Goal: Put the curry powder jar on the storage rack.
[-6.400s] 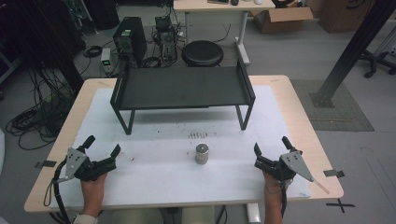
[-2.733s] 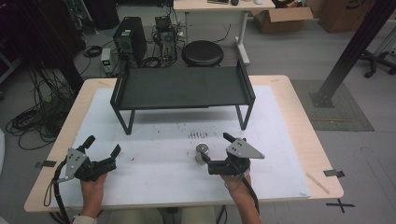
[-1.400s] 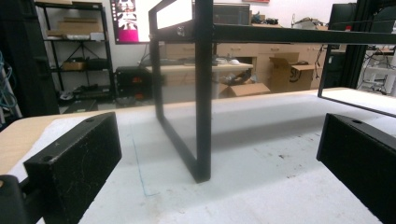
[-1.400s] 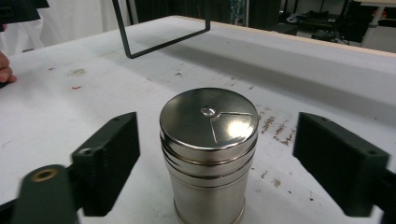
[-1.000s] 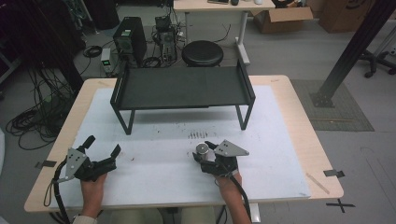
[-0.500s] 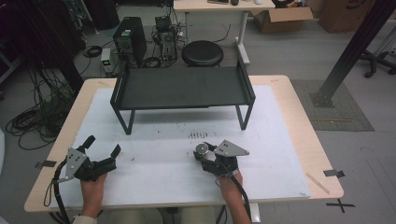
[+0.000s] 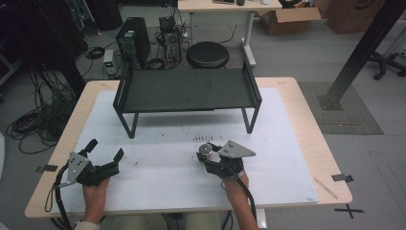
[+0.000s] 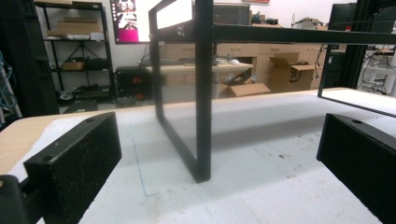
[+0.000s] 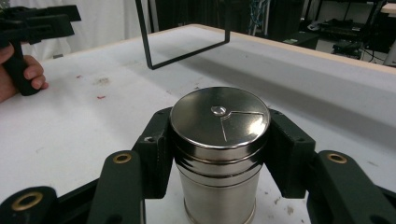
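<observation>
A steel can (image 7: 207,150) is stood upright on the white mat (image 7: 167,191) of the counter (image 7: 306,129), just in front of the black rack (image 7: 186,90) and nearer that rack's right leg. The can is clamped by the right gripper (image 7: 209,156): in the right gripper view its two pads are seen pressed against opposite sides of the can (image 9: 219,154), just under the lid rim, with the can's base resting on the mat. The flat lid is left uncovered from above.

The left gripper (image 7: 104,152) is held low near the counter's front left corner, well apart from the can, with its jaws spread wide and nothing between them. In the left gripper view the rack's front left leg (image 8: 203,93) is seen through the gap, farther off, untouched.

Bare mat is seen between the two grippers and to the right of the can, up to the mat's right edge. Behind the can, room is bounded by the rack's legs and its raised tray; open space is seen under the tray between the legs. The counter's front edge lies close behind both hands.
</observation>
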### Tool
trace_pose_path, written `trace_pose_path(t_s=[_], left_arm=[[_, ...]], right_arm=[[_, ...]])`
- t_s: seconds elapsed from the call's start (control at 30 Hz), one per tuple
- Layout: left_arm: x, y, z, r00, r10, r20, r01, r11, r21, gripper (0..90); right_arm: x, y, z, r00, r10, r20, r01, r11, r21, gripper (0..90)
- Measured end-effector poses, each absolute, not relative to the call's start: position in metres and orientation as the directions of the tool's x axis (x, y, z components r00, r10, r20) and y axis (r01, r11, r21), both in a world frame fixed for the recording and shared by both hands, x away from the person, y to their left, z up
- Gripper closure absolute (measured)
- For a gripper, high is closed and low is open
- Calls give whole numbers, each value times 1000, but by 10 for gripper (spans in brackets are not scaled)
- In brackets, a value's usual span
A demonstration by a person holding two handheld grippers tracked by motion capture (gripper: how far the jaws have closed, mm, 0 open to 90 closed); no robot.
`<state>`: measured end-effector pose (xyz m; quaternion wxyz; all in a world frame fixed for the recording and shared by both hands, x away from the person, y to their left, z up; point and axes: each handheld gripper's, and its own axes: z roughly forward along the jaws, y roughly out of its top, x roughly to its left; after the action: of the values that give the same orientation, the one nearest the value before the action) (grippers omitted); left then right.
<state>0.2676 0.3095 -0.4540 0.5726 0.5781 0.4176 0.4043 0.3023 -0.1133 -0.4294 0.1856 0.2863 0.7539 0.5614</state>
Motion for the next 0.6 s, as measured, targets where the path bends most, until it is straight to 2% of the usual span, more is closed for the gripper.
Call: trace_pose_path(t_s=[0.6], left_arm=[[268,309,-454,324,946,-11,20,5,1000,3]], right_arm=[[309,-109,-388,-794,607,37,191,191,963,483]])
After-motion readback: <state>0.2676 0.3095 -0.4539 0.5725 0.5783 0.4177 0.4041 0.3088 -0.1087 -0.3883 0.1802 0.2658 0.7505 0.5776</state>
